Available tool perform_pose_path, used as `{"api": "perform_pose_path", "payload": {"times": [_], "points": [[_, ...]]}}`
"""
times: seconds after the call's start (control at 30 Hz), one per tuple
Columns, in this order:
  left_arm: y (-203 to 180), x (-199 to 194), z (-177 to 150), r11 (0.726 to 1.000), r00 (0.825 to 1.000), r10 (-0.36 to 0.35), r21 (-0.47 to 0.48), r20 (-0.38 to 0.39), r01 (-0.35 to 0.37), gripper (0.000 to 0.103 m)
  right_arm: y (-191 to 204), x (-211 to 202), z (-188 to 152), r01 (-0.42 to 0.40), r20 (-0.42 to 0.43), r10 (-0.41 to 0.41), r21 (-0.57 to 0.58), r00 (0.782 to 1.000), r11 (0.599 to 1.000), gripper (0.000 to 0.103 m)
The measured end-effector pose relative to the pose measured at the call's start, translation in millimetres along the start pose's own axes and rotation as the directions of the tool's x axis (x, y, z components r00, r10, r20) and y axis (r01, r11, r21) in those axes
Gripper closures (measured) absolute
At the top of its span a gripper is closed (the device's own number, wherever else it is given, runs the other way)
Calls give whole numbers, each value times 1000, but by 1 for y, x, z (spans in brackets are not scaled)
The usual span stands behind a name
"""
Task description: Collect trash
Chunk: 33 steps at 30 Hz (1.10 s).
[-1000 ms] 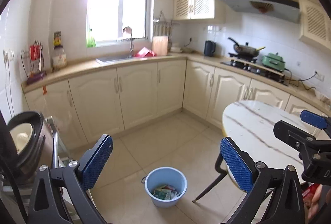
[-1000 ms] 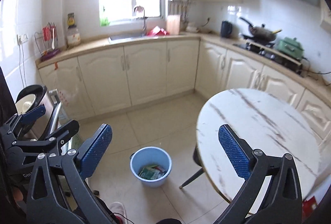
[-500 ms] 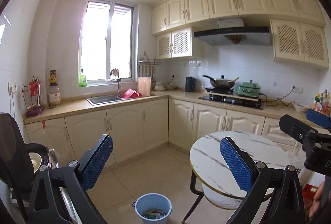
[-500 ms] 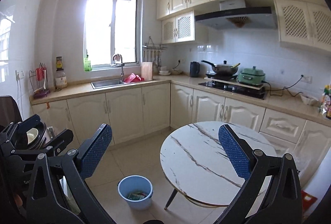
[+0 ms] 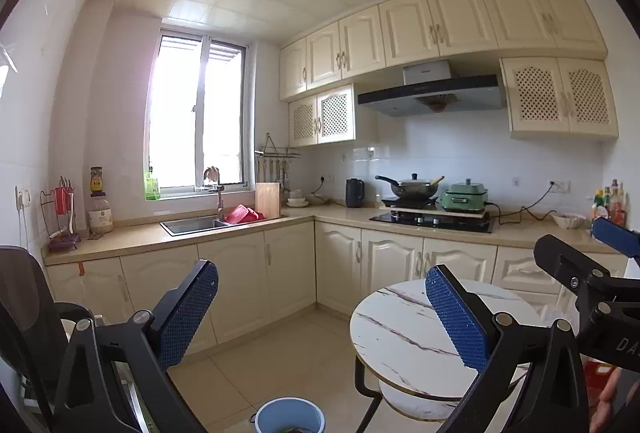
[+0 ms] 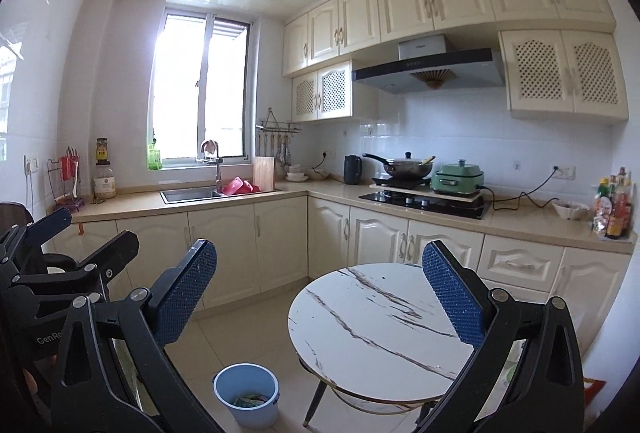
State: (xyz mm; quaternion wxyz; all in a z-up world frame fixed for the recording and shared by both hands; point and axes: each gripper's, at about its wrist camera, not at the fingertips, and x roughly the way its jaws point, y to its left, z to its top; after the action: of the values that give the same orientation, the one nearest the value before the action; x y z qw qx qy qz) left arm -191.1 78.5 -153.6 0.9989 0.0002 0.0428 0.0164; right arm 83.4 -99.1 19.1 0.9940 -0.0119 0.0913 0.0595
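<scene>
Trash (image 6: 251,400) sits in the blue bucket (image 6: 246,399) on the floor, just beside the round marble desk (image 6: 384,325). Left hand-held gripper (image 5: 320,317) spread wide, holding nothing; right hand-held gripper (image 6: 320,293) likewise agape and empty, both raised above them.

The right tool (image 6: 320,297) is held high with its two blue-padded fingers (image 6: 184,297) spread wide and nothing between them. Below on the tiled floor (image 6: 240,329) stands a blue bucket (image 6: 247,399) with some wrappers in its bottom, just left of a round marble desk (image 6: 384,325). The left tool (image 6: 60,265) shows at the left edge, dark and partly cut off. Far behind run cream cabinets (image 6: 224,245), a sink (image 6: 192,194) under the window (image 6: 200,93), and a stove (image 6: 424,202) carrying a pan (image 6: 404,166).
</scene>
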Motion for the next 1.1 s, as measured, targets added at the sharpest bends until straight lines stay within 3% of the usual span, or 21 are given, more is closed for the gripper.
{"api": "perform_pose_path", "payload": {"times": [1.1], "points": [[-7, 36, 46, 1000, 1000, 16, 7, -18, -16, 1, -1, 2, -12, 6, -27, -6, -6, 1000, 1000, 0]]}}
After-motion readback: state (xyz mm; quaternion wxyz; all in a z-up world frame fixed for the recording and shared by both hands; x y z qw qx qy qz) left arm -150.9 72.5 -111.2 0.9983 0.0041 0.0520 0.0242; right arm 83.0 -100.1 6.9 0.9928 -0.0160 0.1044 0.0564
